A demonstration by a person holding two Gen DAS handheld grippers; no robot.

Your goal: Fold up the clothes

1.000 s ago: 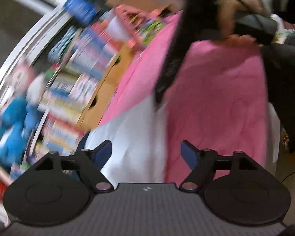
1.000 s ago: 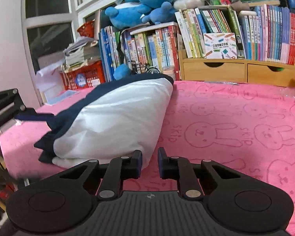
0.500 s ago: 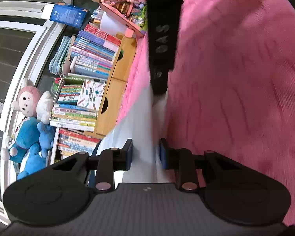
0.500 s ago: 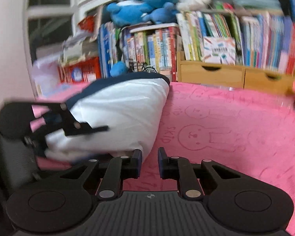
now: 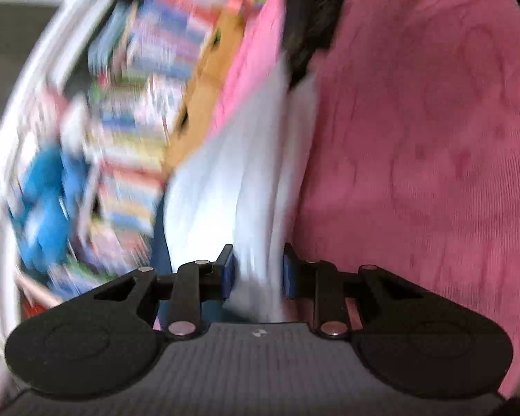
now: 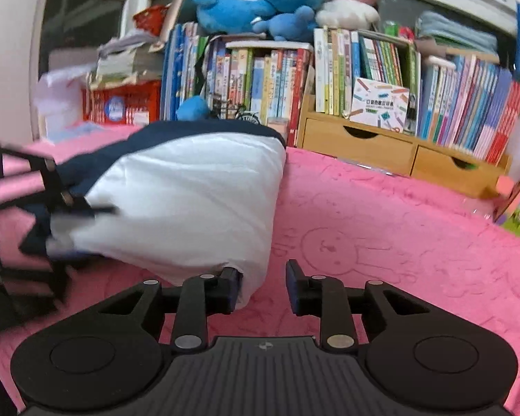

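Since a second ago the right hand-held gripper [image 6: 263,287] has parted its fingers, letting go the white garment [image 6: 190,204], whose near corner lies just inside its left finger. On the garment's far-left end the left hand-held gripper [image 5: 256,270] now clamps white cloth. The garment's length runs along the pink worktop [image 6: 398,242] toward the bookshelf [image 6: 364,79].

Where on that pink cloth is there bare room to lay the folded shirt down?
The pink cloth lies bare right of the white garment, up to the wooden drawers. The left side is crowded: garment and left gripper.
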